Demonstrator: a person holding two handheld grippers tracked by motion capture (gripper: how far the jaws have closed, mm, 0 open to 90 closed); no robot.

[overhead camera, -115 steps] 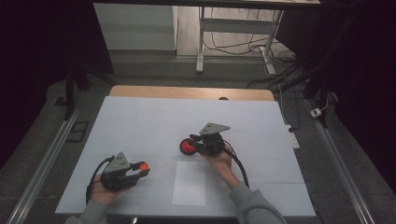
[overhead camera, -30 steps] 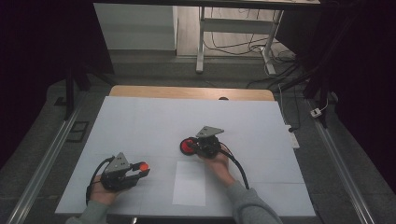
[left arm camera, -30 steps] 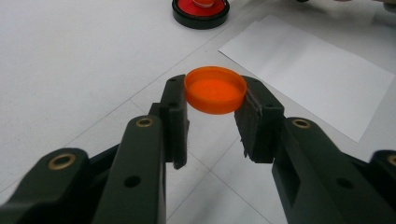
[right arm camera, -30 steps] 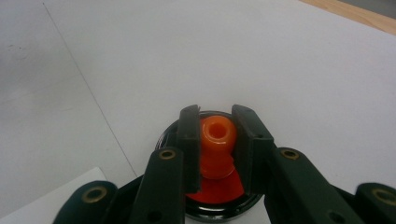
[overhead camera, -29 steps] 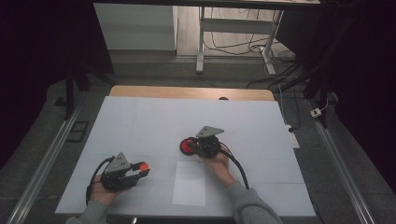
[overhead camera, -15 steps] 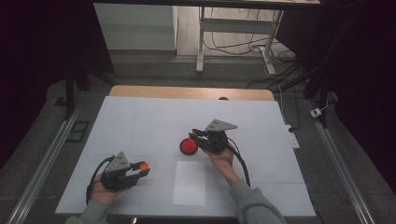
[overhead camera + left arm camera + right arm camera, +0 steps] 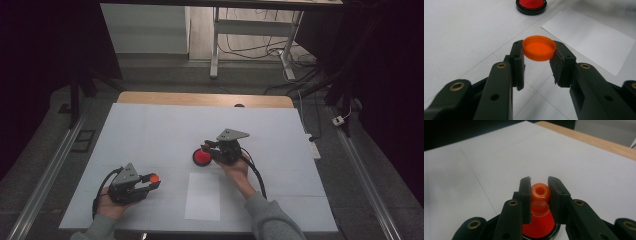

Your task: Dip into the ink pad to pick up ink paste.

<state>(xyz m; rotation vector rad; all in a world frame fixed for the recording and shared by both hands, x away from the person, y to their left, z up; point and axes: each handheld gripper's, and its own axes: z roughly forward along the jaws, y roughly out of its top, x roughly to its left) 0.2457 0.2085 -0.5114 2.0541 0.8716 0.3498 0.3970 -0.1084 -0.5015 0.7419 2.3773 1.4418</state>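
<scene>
My left gripper (image 7: 151, 180) rests at the near left of the white table top (image 7: 150, 130), shut on a small orange cap (image 7: 154, 177). In the left gripper view the orange cap (image 7: 539, 48) sits open side up, clamped between the two pads just above the surface. Near the table's middle, my right gripper (image 7: 208, 150) is shut on a red cone-shaped piece with a black base (image 7: 202, 159). The right gripper view has the jaws pressing on the orange-red neck of that red cone piece (image 7: 540, 192), whose tip is open.
A white sheet of paper (image 7: 202, 196) lies flat between the two hands, near the front edge. A wooden strip (image 7: 200, 99) borders the far side of the table. Desk legs and cables (image 7: 250, 47) stand on the floor beyond it.
The right gripper has shifted slightly up and to the right while keeping hold of the red piece, which stays at the same spot. The left gripper has not moved.
</scene>
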